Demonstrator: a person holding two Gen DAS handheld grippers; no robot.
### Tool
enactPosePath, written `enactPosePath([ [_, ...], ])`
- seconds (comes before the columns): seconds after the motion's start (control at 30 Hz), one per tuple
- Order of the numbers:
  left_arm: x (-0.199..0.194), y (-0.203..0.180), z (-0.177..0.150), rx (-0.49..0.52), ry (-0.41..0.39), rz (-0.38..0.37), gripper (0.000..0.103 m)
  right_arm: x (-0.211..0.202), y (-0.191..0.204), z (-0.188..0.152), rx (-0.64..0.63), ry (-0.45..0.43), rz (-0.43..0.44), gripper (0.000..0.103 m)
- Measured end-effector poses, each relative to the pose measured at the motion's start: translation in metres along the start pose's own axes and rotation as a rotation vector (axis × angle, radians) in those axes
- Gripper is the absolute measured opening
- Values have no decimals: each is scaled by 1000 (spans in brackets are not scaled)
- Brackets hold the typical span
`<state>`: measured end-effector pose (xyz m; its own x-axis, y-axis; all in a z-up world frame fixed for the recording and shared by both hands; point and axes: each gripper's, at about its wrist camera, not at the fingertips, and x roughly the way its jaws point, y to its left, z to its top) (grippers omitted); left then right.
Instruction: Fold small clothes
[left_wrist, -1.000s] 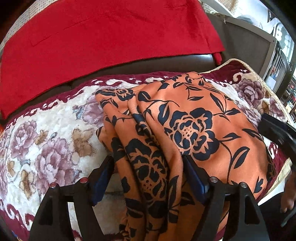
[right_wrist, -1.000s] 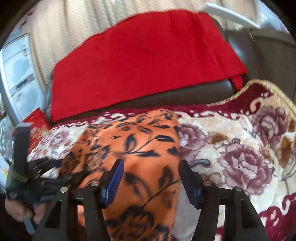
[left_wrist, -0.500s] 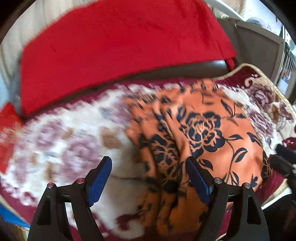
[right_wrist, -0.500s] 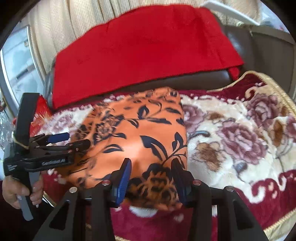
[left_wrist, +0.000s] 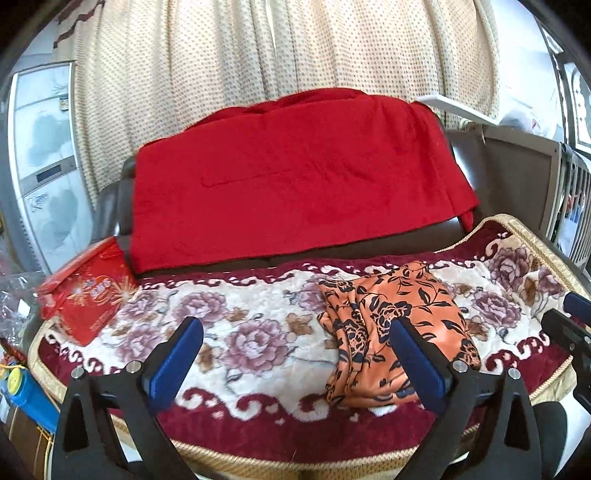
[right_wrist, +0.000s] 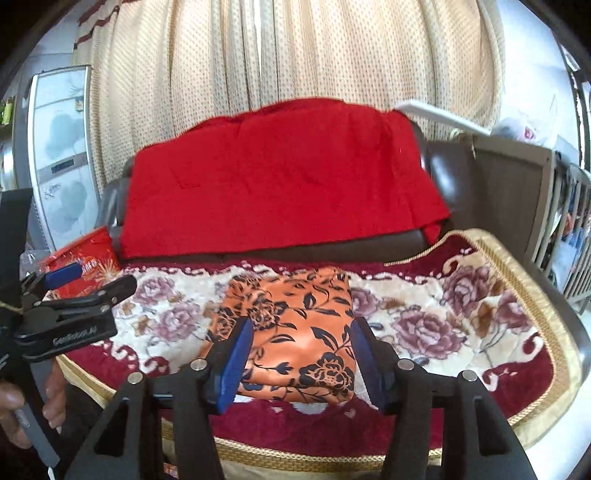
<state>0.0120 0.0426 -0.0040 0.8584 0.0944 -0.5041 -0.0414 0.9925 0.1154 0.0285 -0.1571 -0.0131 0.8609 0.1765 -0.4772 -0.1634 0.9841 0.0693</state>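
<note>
Two hand-held grippers hang over a sofa seat as I watch through their wrist cameras. My left hand-held gripper (left_wrist: 295, 354) is spreading its jaws wide, with nothing between the blue pads; beyond them lies only the floral blanket (left_wrist: 255, 332) that covers the seat. My right hand-held gripper (right_wrist: 301, 358) stands at a middling gap, its jaws opening, and no cloth is pinched between them. From the right wrist camera the folded orange garment (right_wrist: 295, 325) with black flowers shows through that gap, lying flat on the blanket, apart from the pads. From the left wrist camera the same garment (left_wrist: 391, 325) sits right of centre, its left edge bunched in pleats. A red throw (left_wrist: 295, 177) drapes the dark sofa back, under a beige dotted curtain (left_wrist: 280, 48). A red gift box (left_wrist: 86, 288) rests at the blanket's left end; I cannot tell what it holds. A person's hand (right_wrist: 22, 410) grips the left tool's handle.
</note>
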Motion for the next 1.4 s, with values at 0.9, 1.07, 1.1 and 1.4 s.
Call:
enactPosePath([
  [0.9, -109, 46, 7, -29, -179, 212, 103, -68, 44, 9, -31, -86, 66, 62],
  [1.07, -114, 47, 7, -28, -190, 209, 103, -73, 48, 10, -45, -97, 61, 62],
  [1.1, -114, 48, 7, -30, -189, 209, 103, -74, 48, 10, -45, -99, 60, 62],
  [1.4, -115, 50, 7, -36, -183, 212, 103, -75, 49, 12, -44, -96, 50, 62],
])
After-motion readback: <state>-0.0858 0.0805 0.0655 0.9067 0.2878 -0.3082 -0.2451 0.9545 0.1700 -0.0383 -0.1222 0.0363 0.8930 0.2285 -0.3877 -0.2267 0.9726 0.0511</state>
